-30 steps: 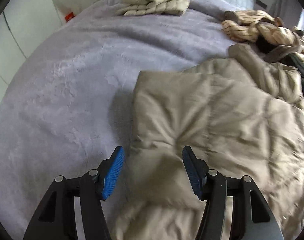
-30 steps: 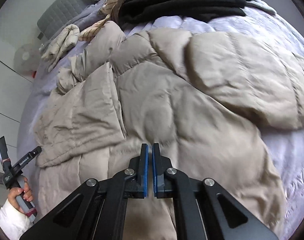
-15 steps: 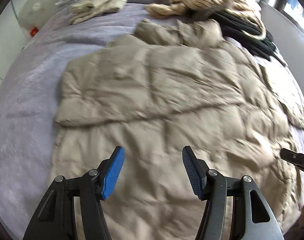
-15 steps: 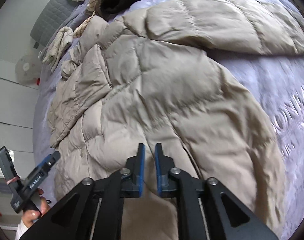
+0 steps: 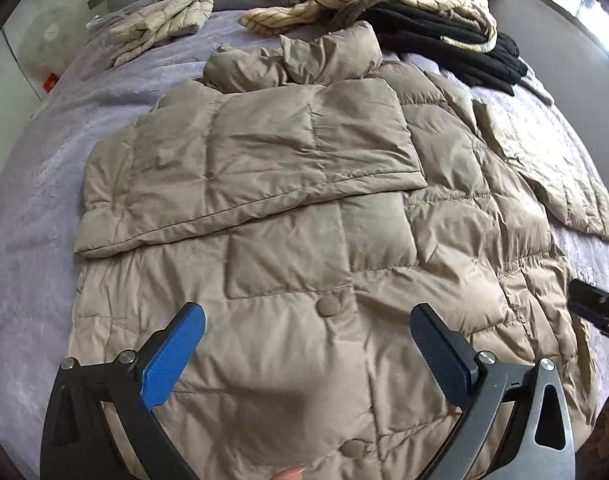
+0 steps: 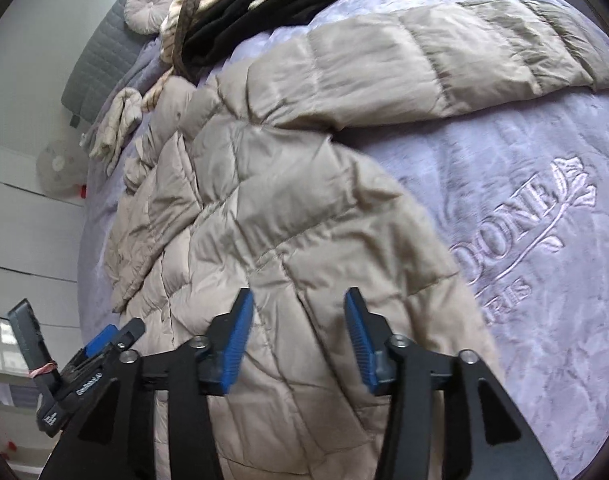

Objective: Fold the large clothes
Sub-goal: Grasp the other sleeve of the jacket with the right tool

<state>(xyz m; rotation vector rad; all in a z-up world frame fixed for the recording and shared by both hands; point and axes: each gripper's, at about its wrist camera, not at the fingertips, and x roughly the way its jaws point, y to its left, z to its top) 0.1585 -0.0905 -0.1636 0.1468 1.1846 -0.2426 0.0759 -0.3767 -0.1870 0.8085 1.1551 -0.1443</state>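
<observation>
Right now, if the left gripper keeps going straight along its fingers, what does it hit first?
Probably the beige puffer coat spread below: the left gripper, jaws opening with nothing between them, points at its quilted panel by a covered button.

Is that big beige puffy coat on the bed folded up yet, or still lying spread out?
Partly folded. One sleeve lies folded across the coat; the other sleeve still stretches out over the bedspread.

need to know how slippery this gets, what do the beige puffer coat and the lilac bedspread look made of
Puffer coat: looks like thin, smooth synthetic shell, perhaps nylon, with a soft sheen, stitched into puffy filled squares.
Bedspread: looks like plush velvety fleece; its nap shows crushed light and dark patches, with lettering raised in it.
</observation>
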